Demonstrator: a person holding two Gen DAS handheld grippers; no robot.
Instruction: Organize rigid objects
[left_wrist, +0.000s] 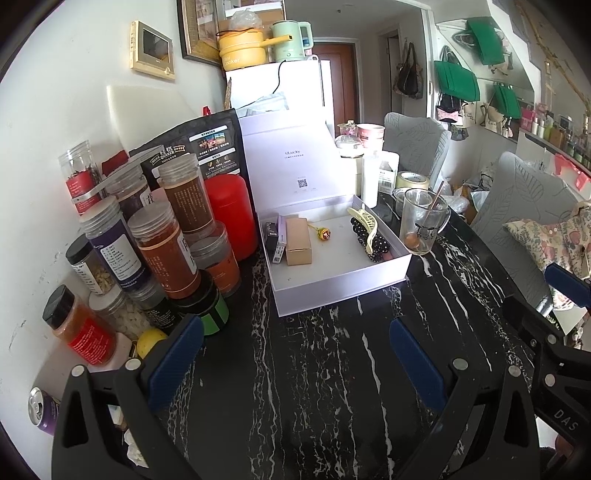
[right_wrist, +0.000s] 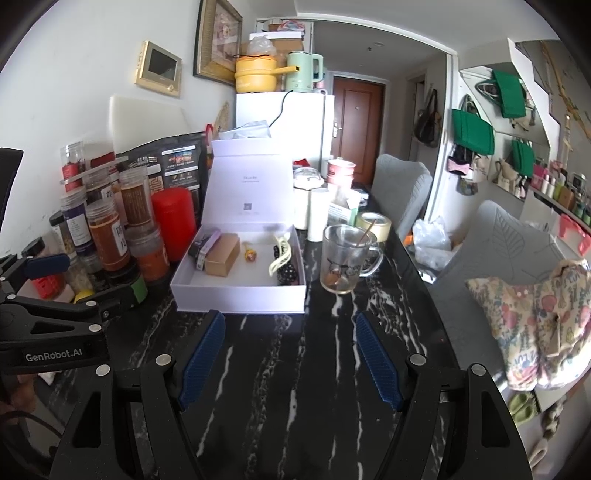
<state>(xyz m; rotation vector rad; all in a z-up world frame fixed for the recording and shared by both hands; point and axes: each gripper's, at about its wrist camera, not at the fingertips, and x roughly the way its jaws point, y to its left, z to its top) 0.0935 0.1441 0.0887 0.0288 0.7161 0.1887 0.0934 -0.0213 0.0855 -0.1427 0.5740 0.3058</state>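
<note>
Two sets of tongs are seen over a black counter (left_wrist: 332, 369) with white streaks. The left tongs (left_wrist: 295, 354) are held wide open, with nothing between the blue pads. The right tongs (right_wrist: 290, 354) are held wide open too, and nothing is gripped.

One white box (right_wrist: 240, 295) is seen on the counter with its lid stood up at the back. From the right tongs the box is found at about 11 o'clock; from the left tongs it is found at 12 o'clock. Inside the box, one brown carton (left_wrist: 298, 240), one dark flat packet (left_wrist: 273, 236), one lollipop (left_wrist: 323, 233), one yellow hair clip (left_wrist: 364, 221) and one spotted black pouch (left_wrist: 365, 236) are counted.

One glass mug (right_wrist: 341, 258) is stood just beside the box, at 1 o'clock from the right tongs. One stick is leaned inside it.

Many jars (left_wrist: 162, 243) are crowded at 10 o'clock; they cannot be counted well. One red tin (left_wrist: 231, 214) is stood among them. One tape roll (right_wrist: 373, 225) is seen behind the mug. Two grey chairs (right_wrist: 400, 192) are seen at 2 o'clock.
</note>
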